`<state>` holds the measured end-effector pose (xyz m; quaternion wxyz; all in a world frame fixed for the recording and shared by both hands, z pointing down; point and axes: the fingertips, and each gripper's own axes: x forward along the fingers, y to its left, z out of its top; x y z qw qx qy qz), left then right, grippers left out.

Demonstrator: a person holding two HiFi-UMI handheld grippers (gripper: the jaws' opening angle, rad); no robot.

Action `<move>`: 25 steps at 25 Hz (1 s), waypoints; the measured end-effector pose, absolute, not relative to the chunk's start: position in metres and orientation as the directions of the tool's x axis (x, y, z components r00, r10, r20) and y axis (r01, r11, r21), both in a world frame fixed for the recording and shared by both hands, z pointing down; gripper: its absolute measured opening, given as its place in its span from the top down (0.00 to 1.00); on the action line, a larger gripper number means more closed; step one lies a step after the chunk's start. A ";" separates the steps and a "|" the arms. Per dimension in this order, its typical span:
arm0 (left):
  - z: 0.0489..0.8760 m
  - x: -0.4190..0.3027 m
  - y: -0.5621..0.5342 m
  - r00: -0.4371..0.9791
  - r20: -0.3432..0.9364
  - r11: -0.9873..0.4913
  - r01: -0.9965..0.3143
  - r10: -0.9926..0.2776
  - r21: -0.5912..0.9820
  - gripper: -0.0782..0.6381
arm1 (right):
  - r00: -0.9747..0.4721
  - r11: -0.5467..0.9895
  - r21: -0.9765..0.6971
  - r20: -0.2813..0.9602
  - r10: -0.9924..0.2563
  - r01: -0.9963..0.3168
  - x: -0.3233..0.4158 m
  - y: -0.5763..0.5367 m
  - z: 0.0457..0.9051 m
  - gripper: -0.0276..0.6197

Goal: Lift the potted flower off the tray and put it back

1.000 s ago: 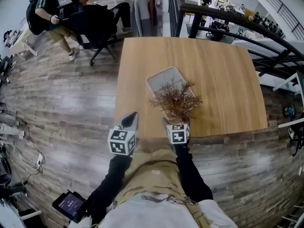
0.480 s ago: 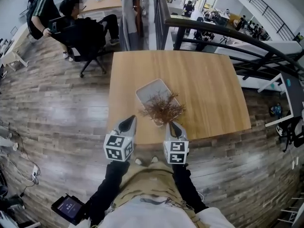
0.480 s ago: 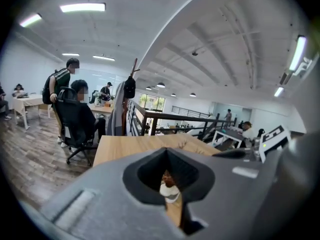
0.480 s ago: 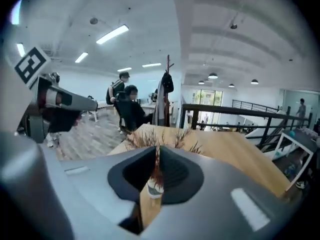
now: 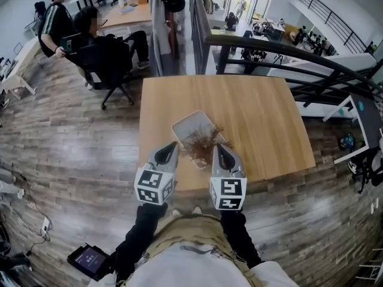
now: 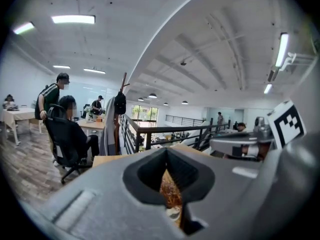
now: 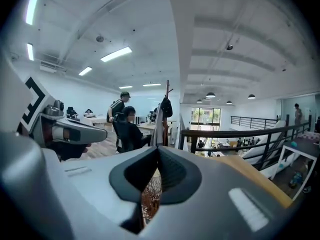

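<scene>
The potted flower point(image 5: 200, 141), a brown dried bush, stands on the white tray point(image 5: 187, 123) near the front edge of the wooden table point(image 5: 257, 112). Its pot is mostly hidden in the head view. Both grippers hang high above the table's front edge, apart from the plant. My left gripper point(image 5: 171, 147) is shut and empty. The right gripper point(image 5: 219, 149) has just closed its jaws on nothing. Through the left gripper point(image 6: 167, 150) I see a strip of the flower point(image 6: 170, 191). The same branches point(image 7: 150, 196) show below the shut right gripper point(image 7: 158, 149).
Two people point(image 5: 90, 28) and a black office chair point(image 5: 105, 58) are at desks beyond the table's far left. A dark railing point(image 5: 287, 49) runs behind and to the right of the table. A tablet point(image 5: 88, 259) lies on the wood floor by my feet.
Both grippers have risen from the table's front edge toward the camera and now look larger. The right one has left the plant's base. The flower stays on the tray.
</scene>
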<state>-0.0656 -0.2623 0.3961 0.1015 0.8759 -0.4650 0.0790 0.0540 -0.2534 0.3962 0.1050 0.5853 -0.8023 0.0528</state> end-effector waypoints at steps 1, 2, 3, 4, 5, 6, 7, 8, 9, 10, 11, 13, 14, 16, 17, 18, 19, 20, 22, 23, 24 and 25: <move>0.394 -0.065 -0.264 0.554 0.227 -0.547 -0.831 -0.801 0.100 0.89 | -0.296 0.311 0.037 0.219 -0.930 -0.950 0.054 -0.255 0.391 0.95; 0.391 -0.065 -0.266 0.553 0.222 -0.546 -0.832 -0.803 0.095 0.89 | -0.299 0.313 0.036 0.208 -0.931 -0.949 0.053 -0.257 0.387 0.95; 0.389 -0.065 -0.268 0.550 0.217 -0.545 -0.834 -0.806 0.091 0.89 | -0.304 0.316 0.034 0.197 -0.932 -0.948 0.052 -0.258 0.382 0.95; 0.387 -0.065 -0.270 0.548 0.214 -0.543 -0.835 -0.809 0.086 0.89 | -0.310 0.321 0.032 0.187 -0.932 -0.947 0.051 -0.260 0.379 0.95; 0.385 -0.065 -0.272 0.547 0.210 -0.543 -0.836 -0.810 0.083 0.89 | -0.316 0.326 0.030 0.180 -0.932 -0.945 0.049 -0.261 0.375 0.95; 0.383 -0.065 -0.273 0.547 0.206 -0.543 -0.836 -0.812 0.081 0.89 | -0.322 0.332 0.029 0.174 -0.931 -0.943 0.047 -0.262 0.372 0.95; 0.380 -0.065 -0.273 0.547 0.201 -0.543 -0.836 -0.812 0.080 0.89 | -0.327 0.336 0.028 0.170 -0.930 -0.941 0.046 -0.262 0.370 0.95; 0.378 -0.064 -0.274 0.549 0.196 -0.545 -0.835 -0.813 0.079 0.89 | -0.331 0.340 0.028 0.166 -0.929 -0.940 0.044 -0.262 0.368 0.95; 0.375 -0.064 -0.274 0.550 0.191 -0.546 -0.834 -0.813 0.077 0.89 | -0.334 0.343 0.029 0.163 -0.928 -0.939 0.043 -0.262 0.366 0.95; 0.373 -0.063 -0.274 0.552 0.187 -0.549 -0.833 -0.812 0.076 0.89 | -0.336 0.345 0.030 0.159 -0.928 -0.938 0.043 -0.262 0.364 0.95; 0.371 -0.061 -0.274 0.554 0.184 -0.551 -0.832 -0.812 0.074 0.89 | -0.337 0.346 0.031 0.156 -0.928 -0.938 0.044 -0.263 0.362 0.95; 0.369 -0.058 -0.275 0.556 0.181 -0.553 -0.830 -0.811 0.071 0.89 | -0.338 0.346 0.030 0.152 -0.929 -0.938 0.046 -0.264 0.359 0.95; 0.369 -0.057 -0.276 0.556 0.180 -0.553 -0.830 -0.811 0.070 0.89 | -0.338 0.346 0.028 0.150 -0.929 -0.938 0.047 -0.265 0.359 0.95; 0.370 -0.058 -0.278 0.556 0.180 -0.554 -0.830 -0.811 0.069 0.89 | -0.340 0.347 0.024 0.145 -0.929 -0.937 0.046 -0.267 0.360 0.95; 0.371 -0.058 -0.278 0.557 0.179 -0.554 -0.830 -0.811 0.067 0.89 | -0.342 0.349 0.022 0.142 -0.929 -0.937 0.044 -0.268 0.360 0.95; 0.370 -0.058 -0.278 0.557 0.178 -0.555 -0.829 -0.811 0.065 0.89 | -0.345 0.351 0.020 0.140 -0.928 -0.936 0.043 -0.267 0.359 0.95; 0.370 -0.058 -0.277 0.558 0.178 -0.556 -0.829 -0.811 0.064 0.89 | -0.347 0.352 0.020 0.139 -0.928 -0.936 0.042 -0.267 0.359 0.95; 0.369 -0.057 -0.277 0.559 0.178 -0.557 -0.828 -0.810 0.063 0.89 | -0.348 0.354 0.020 0.139 -0.927 -0.935 0.042 -0.267 0.358 0.95; 0.369 -0.054 -0.277 0.559 0.180 -0.558 -0.828 -0.809 0.063 0.89 | -0.350 0.356 0.019 0.141 -0.926 -0.934 0.044 -0.267 0.358 0.95; 0.369 -0.053 -0.277 0.559 0.181 -0.557 -0.828 -0.809 0.064 0.89 | -0.351 0.357 0.017 0.142 -0.926 -0.934 0.045 -0.268 0.358 0.95; 0.369 -0.053 -0.279 0.558 0.182 -0.557 -0.828 -0.809 0.064 0.89 | -0.352 0.358 0.016 0.143 -0.925 -0.934 0.045 -0.269 0.358 0.95; 0.369 -0.053 -0.280 0.558 0.183 -0.556 -0.828 -0.809 0.064 0.89 | -0.353 0.359 0.015 0.142 -0.925 -0.933 0.045 -0.271 0.358 0.95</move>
